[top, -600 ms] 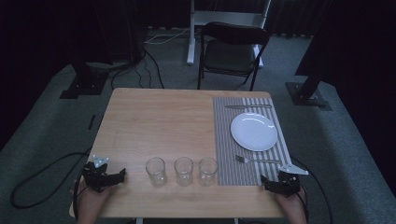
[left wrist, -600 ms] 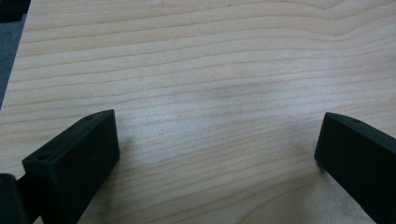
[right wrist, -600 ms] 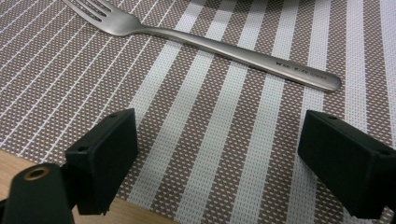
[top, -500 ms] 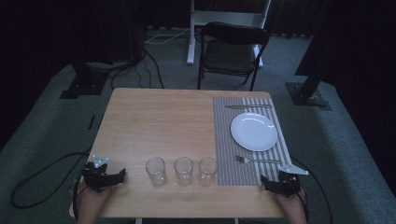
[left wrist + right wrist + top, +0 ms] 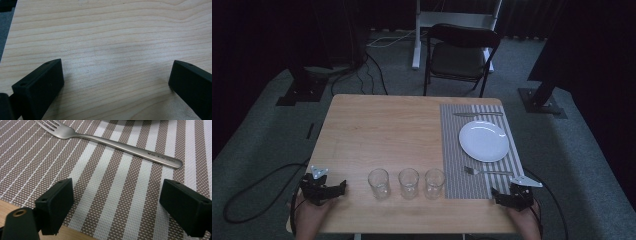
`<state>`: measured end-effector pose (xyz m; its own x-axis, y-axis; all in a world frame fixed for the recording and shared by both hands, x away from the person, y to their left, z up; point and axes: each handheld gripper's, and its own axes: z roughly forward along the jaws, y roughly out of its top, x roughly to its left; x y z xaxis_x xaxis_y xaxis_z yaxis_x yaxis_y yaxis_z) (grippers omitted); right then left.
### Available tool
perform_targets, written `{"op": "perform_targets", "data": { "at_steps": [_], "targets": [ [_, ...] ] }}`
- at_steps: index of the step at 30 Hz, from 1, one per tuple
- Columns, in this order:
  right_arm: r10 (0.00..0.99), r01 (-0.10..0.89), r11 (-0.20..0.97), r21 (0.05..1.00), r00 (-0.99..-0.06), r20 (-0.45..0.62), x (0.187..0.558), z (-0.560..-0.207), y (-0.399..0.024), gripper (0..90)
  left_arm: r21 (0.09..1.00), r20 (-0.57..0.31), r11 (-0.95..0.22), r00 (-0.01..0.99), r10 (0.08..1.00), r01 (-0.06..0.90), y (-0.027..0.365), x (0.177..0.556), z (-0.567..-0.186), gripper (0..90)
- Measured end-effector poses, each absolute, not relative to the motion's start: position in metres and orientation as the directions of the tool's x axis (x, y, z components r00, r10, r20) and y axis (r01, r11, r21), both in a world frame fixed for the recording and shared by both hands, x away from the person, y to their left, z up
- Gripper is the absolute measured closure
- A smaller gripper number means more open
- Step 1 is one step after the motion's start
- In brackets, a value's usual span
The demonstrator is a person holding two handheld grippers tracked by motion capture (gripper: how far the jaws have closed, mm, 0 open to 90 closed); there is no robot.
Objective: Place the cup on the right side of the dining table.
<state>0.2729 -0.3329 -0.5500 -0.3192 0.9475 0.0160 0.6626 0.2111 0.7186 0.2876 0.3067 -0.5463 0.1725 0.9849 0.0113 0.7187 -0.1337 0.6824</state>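
Note:
Three clear glasses (image 5: 408,183) stand in a row near the wooden table's (image 5: 382,130) front edge. To their right lies a striped placemat (image 5: 452,150) carrying a white plate (image 5: 483,141), a fork (image 5: 486,171) in front of it and a knife (image 5: 477,114) behind it. My left gripper (image 5: 343,188) rests at the front left corner, open over bare wood (image 5: 115,52). At the front right corner my right gripper (image 5: 495,196) is open over the placemat (image 5: 117,195), with the fork (image 5: 117,145) lying just beyond its jaws.
A black folding chair (image 5: 460,59) stands behind the table, with a white stand (image 5: 452,20) further back. Cables (image 5: 257,185) trail across the grey carpet at the left. Dark equipment bases (image 5: 542,102) sit on the floor on both sides.

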Motion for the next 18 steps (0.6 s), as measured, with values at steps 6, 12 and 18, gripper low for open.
{"op": "perform_targets", "data": {
  "at_steps": [6,12,18],
  "targets": [
    [0.949,0.667,0.213,0.714,-0.316,0.013,0.2725,-0.5493,-0.3323,11.7,0.682,0.012,-0.134,0.172,0.985,0.719,0.3067,0.2876,-0.5463,0.2],
    [0.946,0.672,0.223,0.706,-0.324,0.01,0.2731,-0.545,-0.3321,13.6,0.683,0.011,-0.133,0.172,0.985,0.719,0.3067,0.2877,-0.5463,0.2],
    [0.937,0.682,0.204,0.703,-0.344,0.062,0.2699,-0.5422,-0.3342,13.5,0.682,0.012,-0.134,0.172,0.985,0.719,0.3067,0.2877,-0.5463,0.2]
  ]
}}
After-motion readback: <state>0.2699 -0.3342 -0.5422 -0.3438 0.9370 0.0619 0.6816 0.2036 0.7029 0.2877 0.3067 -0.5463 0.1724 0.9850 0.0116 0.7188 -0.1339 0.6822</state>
